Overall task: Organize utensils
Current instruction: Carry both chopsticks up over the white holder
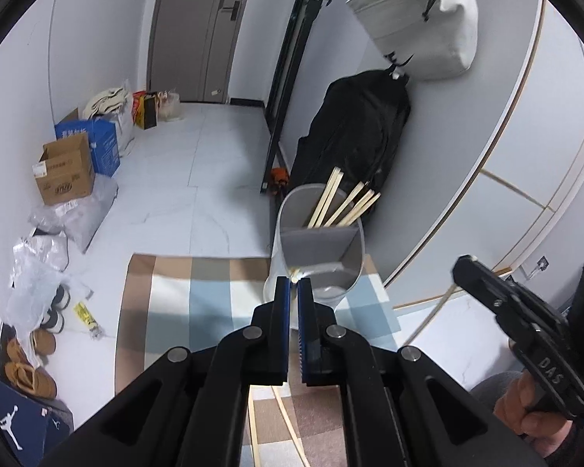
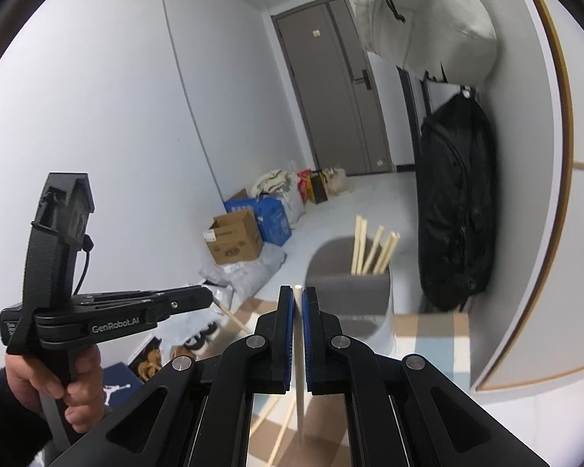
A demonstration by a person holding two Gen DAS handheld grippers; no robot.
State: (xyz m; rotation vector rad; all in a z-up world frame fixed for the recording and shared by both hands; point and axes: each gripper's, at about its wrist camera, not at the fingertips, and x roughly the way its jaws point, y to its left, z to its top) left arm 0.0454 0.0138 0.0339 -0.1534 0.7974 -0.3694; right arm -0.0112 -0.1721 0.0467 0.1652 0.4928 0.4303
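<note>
Right gripper level, jaws clamping upright chopstick

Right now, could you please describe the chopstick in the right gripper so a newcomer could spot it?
Find the grey holder on the checked mat. In front of it, the right gripper pinches one pale chopstick upright; the other chopsticks stand in the holder or lie on the mat.

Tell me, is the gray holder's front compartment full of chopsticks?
No. In the left wrist view the gray holder keeps its chopsticks behind the divider; the front section looks empty.
</note>
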